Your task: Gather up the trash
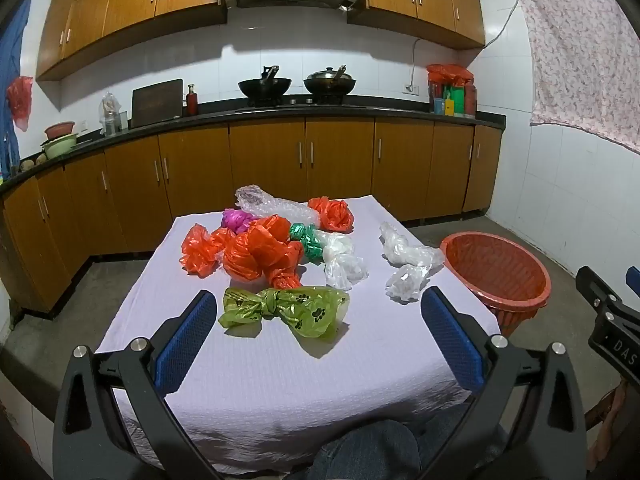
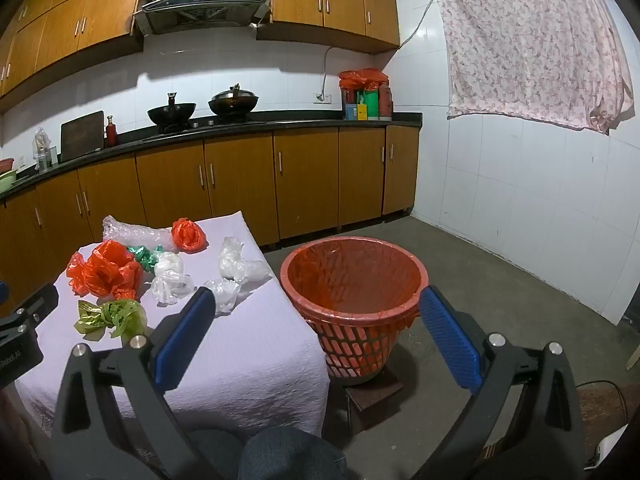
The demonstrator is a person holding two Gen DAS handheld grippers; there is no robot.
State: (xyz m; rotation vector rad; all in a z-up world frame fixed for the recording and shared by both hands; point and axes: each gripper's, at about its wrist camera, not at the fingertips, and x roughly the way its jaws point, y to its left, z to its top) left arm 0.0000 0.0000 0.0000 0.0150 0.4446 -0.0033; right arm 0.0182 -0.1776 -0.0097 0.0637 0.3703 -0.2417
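Note:
Several knotted plastic bags lie on a table under a pale lilac cloth [image 1: 260, 376]. Nearest is a green paw-print bag [image 1: 284, 310], seen too in the right wrist view [image 2: 110, 316]. Behind it sit a big orange bag [image 1: 260, 254], a green-and-white bag [image 1: 306, 240], white bags [image 1: 340, 262], clear bags [image 1: 406, 258], a magenta bag [image 1: 236, 219], bubble wrap [image 1: 272, 204]. A red mesh bin [image 2: 352, 276] with an orange liner stands right of the table. My left gripper [image 1: 318, 318] is open, held short of the green bag. My right gripper [image 2: 318, 320] is open, empty, before the bin.
Brown kitchen cabinets [image 1: 264, 160] and a dark counter with two woks [image 1: 264, 86] run behind the table. The bin rests on a small dark stand [image 2: 374, 394] on the concrete floor. A person's knees in jeans [image 2: 280, 456] sit under the table's near edge. A floral cloth [image 2: 532, 44] hangs on the right wall.

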